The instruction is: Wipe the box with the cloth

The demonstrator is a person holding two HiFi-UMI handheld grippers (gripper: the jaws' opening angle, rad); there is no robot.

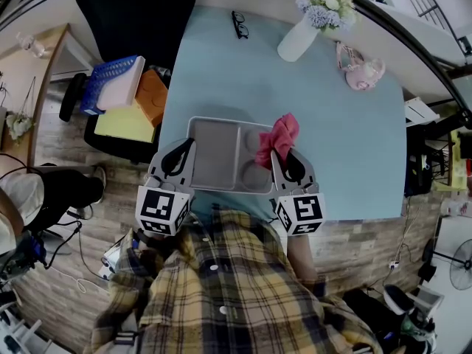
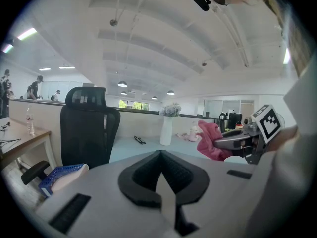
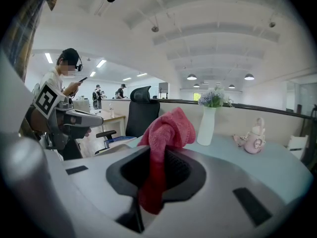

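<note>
The grey box (image 1: 221, 121), a shallow tray with compartments, lies on the light blue table (image 1: 346, 146) close to its near edge. My right gripper (image 1: 274, 155) is shut on a pink cloth (image 1: 278, 137), which bunches up above the box's right end. In the right gripper view the cloth (image 3: 166, 133) hangs down between the jaws. My left gripper (image 1: 189, 144) is shut and empty at the box's left edge; I cannot tell if it touches the box. The left gripper view shows the cloth (image 2: 208, 140) off to the right. The box does not show in either gripper view.
A white vase with flowers (image 1: 302, 35), a pink teapot (image 1: 361, 72) and black glasses (image 1: 240, 24) stand at the table's far side. A black office chair (image 1: 133, 13) and a blue basket (image 1: 110, 83) with yellow and orange items are left of the table.
</note>
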